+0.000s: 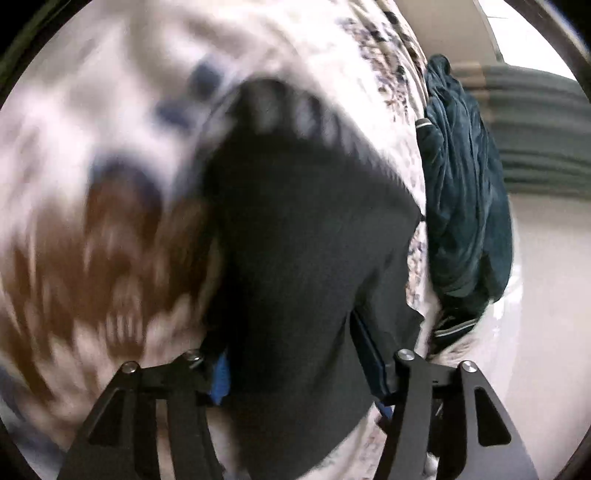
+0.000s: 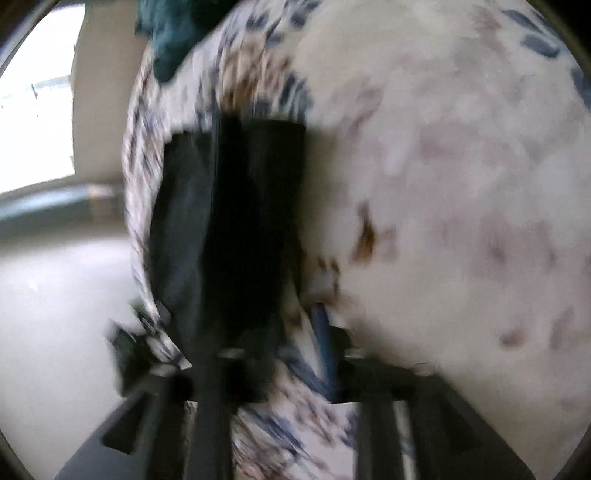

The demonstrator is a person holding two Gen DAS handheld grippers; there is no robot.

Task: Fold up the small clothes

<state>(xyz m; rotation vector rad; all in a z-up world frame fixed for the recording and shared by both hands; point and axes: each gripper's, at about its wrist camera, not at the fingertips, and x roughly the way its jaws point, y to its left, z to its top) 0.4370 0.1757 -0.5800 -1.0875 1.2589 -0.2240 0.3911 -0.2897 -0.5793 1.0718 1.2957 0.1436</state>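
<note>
A black garment (image 1: pixel 306 236) lies on the flowered bedspread (image 1: pixel 110 155), reaching away from my left gripper (image 1: pixel 299 373). Its near end sits between the two blue-padded fingers (image 1: pixel 221 380), which stand well apart; I see no pad pressing on it. The right wrist view is badly blurred. There the same black garment (image 2: pixel 236 221) lies in a long dark strip ahead of my right gripper (image 2: pixel 277 343), whose jaws are also apart, with patterned bedspread (image 2: pixel 461 184) showing between them.
A crumpled dark teal garment (image 1: pixel 465 199) lies at the bed's right edge, also showing at the top of the right wrist view (image 2: pixel 170 33). Past the edge are pale floor (image 1: pixel 546 295) and a bright window (image 2: pixel 33 110).
</note>
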